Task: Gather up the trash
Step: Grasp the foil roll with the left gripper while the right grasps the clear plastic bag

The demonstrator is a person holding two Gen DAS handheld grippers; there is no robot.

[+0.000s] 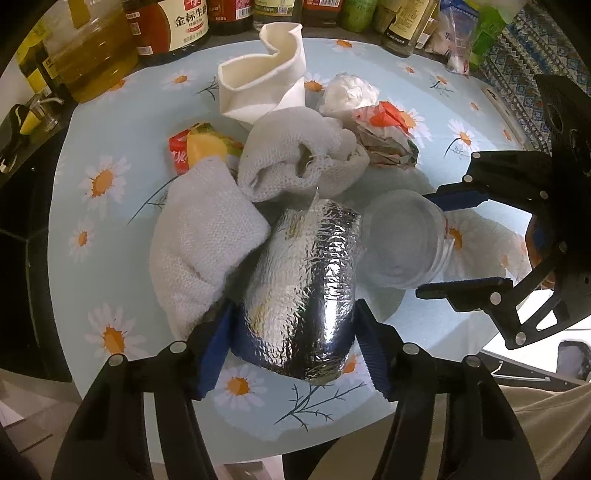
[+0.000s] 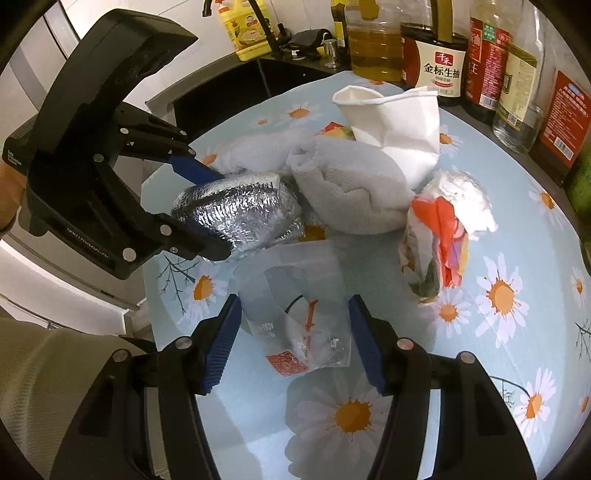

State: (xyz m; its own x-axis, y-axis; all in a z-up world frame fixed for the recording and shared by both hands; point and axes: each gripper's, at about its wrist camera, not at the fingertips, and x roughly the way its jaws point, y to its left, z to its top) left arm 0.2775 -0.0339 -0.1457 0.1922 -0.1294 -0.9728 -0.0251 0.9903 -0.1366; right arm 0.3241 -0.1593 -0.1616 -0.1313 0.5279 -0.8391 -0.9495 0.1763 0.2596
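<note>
Step in hand: both grippers are taking a piece of trash from the pile on the daisy-print table (image 1: 110,236). The left gripper (image 1: 295,343) straddles the foil bundle (image 1: 306,288); its blue pads sit against both flanks of the foil, so it reads as clamped on, and the right wrist view agrees, with the left gripper (image 2: 208,216) pinching the bundle's end. The right gripper (image 2: 295,332) has the clear plastic cup (image 2: 295,314), lying on its side, between its pads. The cup's walls look pressed in, so I judge it gripped, though the clear plastic makes contact hard to confirm. In the left view the right gripper (image 1: 443,247) brackets the cup (image 1: 406,243) the same way.

Other trash on the table: two grey cloths (image 1: 207,243), a white paper bag (image 1: 262,88), crumpled wrappers (image 1: 384,133), a white tissue wad (image 1: 349,92) and a red-yellow packet (image 1: 199,147), all bunched and touching at the middle. Bottles (image 1: 184,26) line the far edge.

Next move, as I judge it: lift both items straight up clear of the cloths, then carry them to a bin. The foil leans on a cloth, so dragging may pull that along.

Hidden: no bin or trash bag appears in either view. What the foil wraps cannot be told. The cup's print is only partly readable. The person shows only as a beige sleeve (image 2: 55,387).
</note>
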